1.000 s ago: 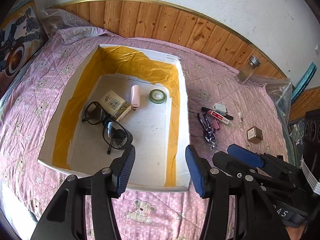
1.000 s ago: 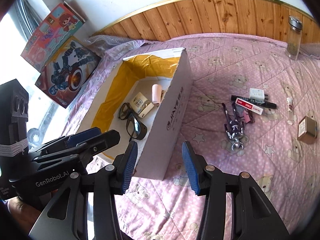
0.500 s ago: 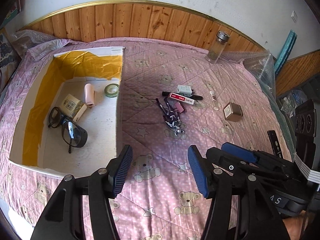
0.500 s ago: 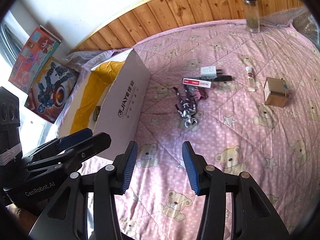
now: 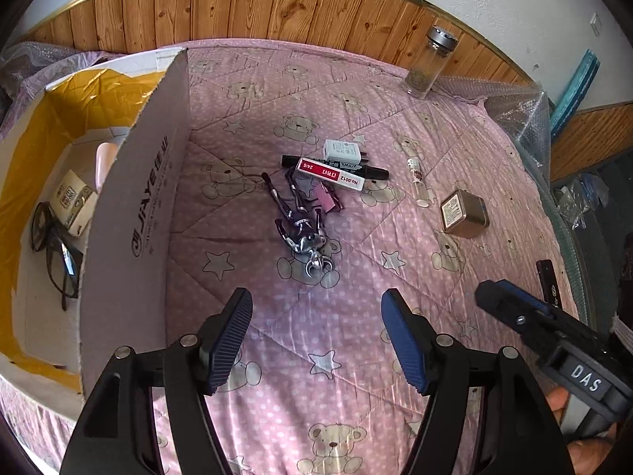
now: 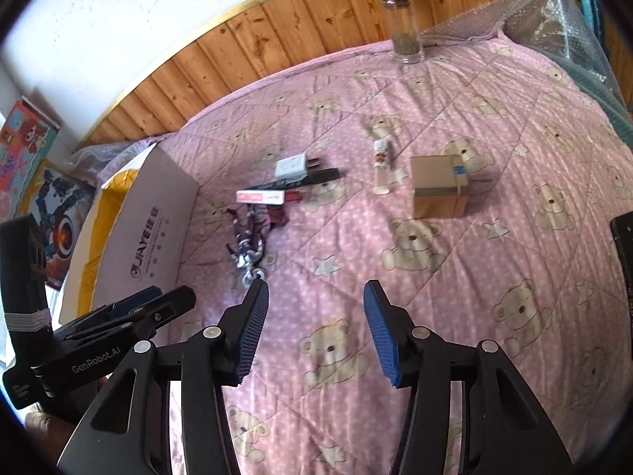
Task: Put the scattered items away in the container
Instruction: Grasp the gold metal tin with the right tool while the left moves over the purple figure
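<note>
At far left of the left wrist view, the cardboard box (image 5: 130,206) already holds glasses (image 5: 53,253) and a small carton. The loose pile sits at centre frame: keychain (image 5: 304,233), marker (image 5: 336,166), charger (image 5: 343,151). Right of it lie a vial (image 5: 417,182) and a tin (image 5: 463,213). Both the left gripper (image 5: 316,336) and right gripper (image 6: 314,332) hover spread and empty. Best take the keychain first (nearest), pinching its metal cluster, not the strap.

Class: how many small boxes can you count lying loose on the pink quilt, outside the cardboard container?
1: a brown box right of the small vial. Others may be hidden behind the container wall.
</note>
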{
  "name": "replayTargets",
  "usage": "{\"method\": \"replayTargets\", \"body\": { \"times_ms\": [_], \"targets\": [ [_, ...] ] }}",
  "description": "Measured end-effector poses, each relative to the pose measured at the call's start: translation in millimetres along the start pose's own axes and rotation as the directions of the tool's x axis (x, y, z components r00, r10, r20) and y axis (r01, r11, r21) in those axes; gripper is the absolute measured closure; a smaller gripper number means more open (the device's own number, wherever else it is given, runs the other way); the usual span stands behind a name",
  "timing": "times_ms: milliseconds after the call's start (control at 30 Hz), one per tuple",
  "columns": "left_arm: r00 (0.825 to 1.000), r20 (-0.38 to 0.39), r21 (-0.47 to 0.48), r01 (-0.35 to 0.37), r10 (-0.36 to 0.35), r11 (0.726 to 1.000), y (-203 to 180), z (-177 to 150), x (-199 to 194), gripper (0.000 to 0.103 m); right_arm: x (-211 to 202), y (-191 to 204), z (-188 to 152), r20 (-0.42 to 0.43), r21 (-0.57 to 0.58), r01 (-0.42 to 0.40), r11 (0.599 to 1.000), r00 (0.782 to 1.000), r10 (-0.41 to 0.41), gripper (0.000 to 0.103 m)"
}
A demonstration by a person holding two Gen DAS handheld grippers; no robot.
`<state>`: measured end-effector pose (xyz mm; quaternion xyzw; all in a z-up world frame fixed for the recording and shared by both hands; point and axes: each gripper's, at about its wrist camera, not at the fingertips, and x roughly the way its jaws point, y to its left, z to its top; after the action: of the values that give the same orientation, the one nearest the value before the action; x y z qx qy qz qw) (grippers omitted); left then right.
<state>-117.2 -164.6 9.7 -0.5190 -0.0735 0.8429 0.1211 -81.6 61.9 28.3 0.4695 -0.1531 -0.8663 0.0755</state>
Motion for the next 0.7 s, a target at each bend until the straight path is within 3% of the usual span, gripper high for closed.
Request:
{"method": "replayTargets", "body": {
  "times_ms": [300,633,700],
  "targets": [
    [0.999,-0.047,-0.052,-0.011,0.009,0.999,10.4,21.4,58.2,0.034,23.9,-37.9,43.7,0.028,-0.021,0.166,0.986,0.986,-0.165,0.044],
    [0.997,-0.074,-0.098,-0.018,0.011,0.995,23.5,28.7,100.8,0.034,76.5,-52.9,71.6,-0.011,-0.104,0.265,0.959,0.963,-0.268,0.043],
    [0.999,-0.040,-0.087,-0.007,0.004,0.996,22.6,30.7,101.4,0.025,85.7,-54.9,74.3,-0.019,-0.116,0.279,0.953,0.959,-0.283,0.043]
  ]
}}
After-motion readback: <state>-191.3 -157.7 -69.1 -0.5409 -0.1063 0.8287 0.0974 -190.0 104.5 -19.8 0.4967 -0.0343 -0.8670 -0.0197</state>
